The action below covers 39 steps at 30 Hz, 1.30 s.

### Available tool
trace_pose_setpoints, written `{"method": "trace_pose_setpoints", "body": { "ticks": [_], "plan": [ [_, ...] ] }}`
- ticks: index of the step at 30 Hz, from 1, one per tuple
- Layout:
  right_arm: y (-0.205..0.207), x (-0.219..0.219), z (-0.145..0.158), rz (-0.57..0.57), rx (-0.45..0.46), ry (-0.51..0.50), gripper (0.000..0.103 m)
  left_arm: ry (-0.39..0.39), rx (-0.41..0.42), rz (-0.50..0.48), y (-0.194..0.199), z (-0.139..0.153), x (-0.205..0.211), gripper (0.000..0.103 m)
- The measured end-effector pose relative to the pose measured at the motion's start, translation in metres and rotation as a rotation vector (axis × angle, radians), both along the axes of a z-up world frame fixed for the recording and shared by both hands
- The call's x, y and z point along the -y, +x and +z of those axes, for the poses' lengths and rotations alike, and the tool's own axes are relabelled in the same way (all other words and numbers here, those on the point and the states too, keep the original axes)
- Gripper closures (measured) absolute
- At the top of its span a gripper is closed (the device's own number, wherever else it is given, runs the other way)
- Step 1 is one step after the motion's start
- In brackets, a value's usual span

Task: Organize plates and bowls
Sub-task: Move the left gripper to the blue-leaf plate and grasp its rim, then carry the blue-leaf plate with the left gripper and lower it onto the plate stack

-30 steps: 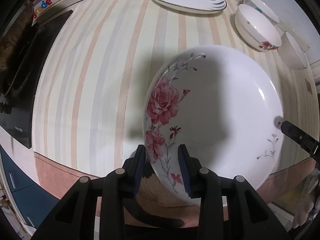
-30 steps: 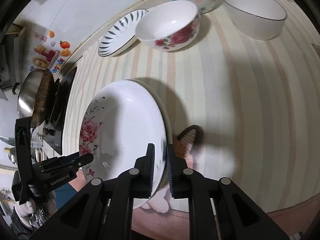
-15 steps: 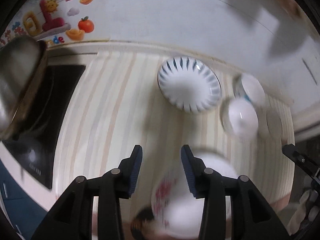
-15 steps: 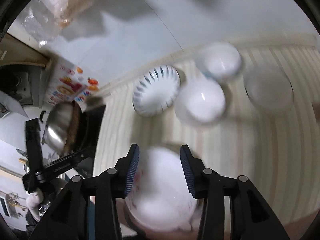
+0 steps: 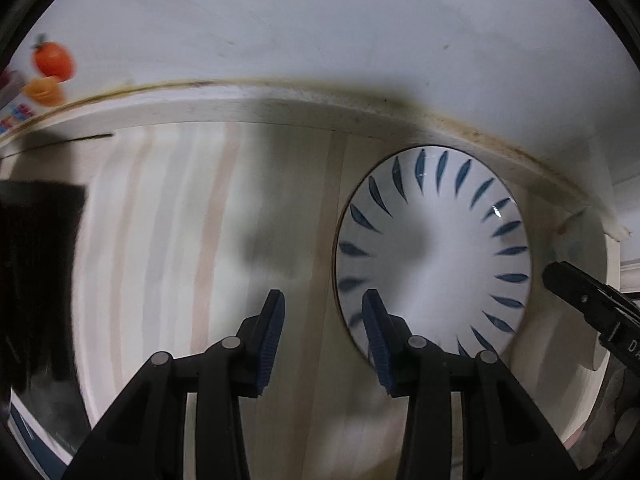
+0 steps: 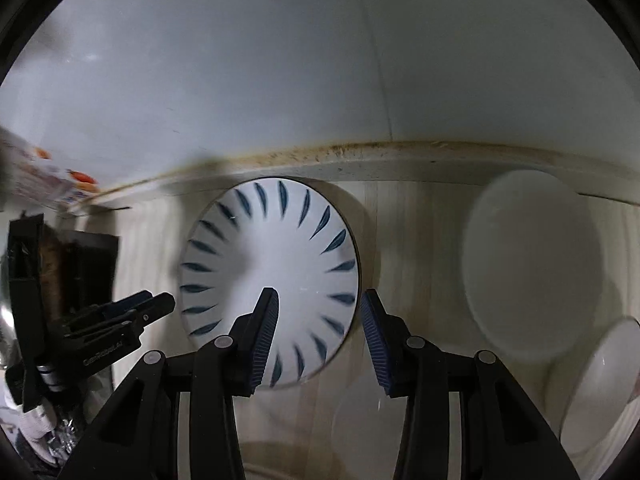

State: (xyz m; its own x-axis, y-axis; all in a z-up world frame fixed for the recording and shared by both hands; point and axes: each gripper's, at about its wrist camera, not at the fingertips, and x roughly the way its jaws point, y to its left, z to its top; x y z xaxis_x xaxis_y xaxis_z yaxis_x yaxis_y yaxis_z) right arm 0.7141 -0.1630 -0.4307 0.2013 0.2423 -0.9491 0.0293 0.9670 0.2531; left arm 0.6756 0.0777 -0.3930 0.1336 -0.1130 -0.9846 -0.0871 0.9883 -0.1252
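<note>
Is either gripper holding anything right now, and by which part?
Nothing is held. The left gripper and right gripper are both open, with nothing between their jaws, straddling opposite rims of the blue-leaf plate on the striped counter without touching it.

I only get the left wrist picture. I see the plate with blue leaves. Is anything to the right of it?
Observer: Yes. The right wrist view shows a plain white bowl standing on the counter to the plate's right.
Child: Just one bowl?
Observer: No, another white bowl sits nearer, at that view's lower right edge.
Child: Is the other gripper holding something?
Observer: No. The right gripper is open and holds nothing, over the plate's right rim.
</note>
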Motion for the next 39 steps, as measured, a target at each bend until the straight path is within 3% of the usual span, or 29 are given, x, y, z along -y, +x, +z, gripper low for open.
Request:
{"method": "trace_pose_setpoints", "body": {
  "ticks": [6, 8, 12, 14, 23, 32, 39],
  "plan": [
    [0.019, 0.0, -0.032, 0.001, -0.073, -0.067, 0.06, -0.03, -0.044, -0.055, 0.015, -0.024, 0.006, 0.065],
    [0.022, 0.0, -0.039, 0.006, -0.093, -0.077, 0.074, -0.032, -0.057, -0.077, 0.016, -0.03, 0.01, 0.065],
    [0.024, -0.003, -0.044, 0.026, -0.088, -0.127, 0.085, -0.049, -0.027, -0.1, 0.016, -0.028, 0.015, 0.079],
    [0.024, -0.002, -0.045, 0.036, -0.081, -0.145, 0.09, -0.039, -0.018, -0.101, 0.014, -0.027, 0.017, 0.079],
    [0.028, 0.008, -0.052, 0.005, -0.121, -0.076, 0.091, -0.054, 0.004, -0.087, 0.006, -0.024, 0.009, 0.082],
    [0.006, 0.01, -0.019, 0.008, -0.049, -0.012, 0.092, -0.059, 0.057, -0.089, -0.009, 0.013, 0.009, 0.082],
    [-0.024, 0.009, 0.022, 0.029, -0.014, 0.004, 0.092, -0.059, 0.106, -0.102, -0.05, 0.055, 0.008, 0.082]
  ]
}}
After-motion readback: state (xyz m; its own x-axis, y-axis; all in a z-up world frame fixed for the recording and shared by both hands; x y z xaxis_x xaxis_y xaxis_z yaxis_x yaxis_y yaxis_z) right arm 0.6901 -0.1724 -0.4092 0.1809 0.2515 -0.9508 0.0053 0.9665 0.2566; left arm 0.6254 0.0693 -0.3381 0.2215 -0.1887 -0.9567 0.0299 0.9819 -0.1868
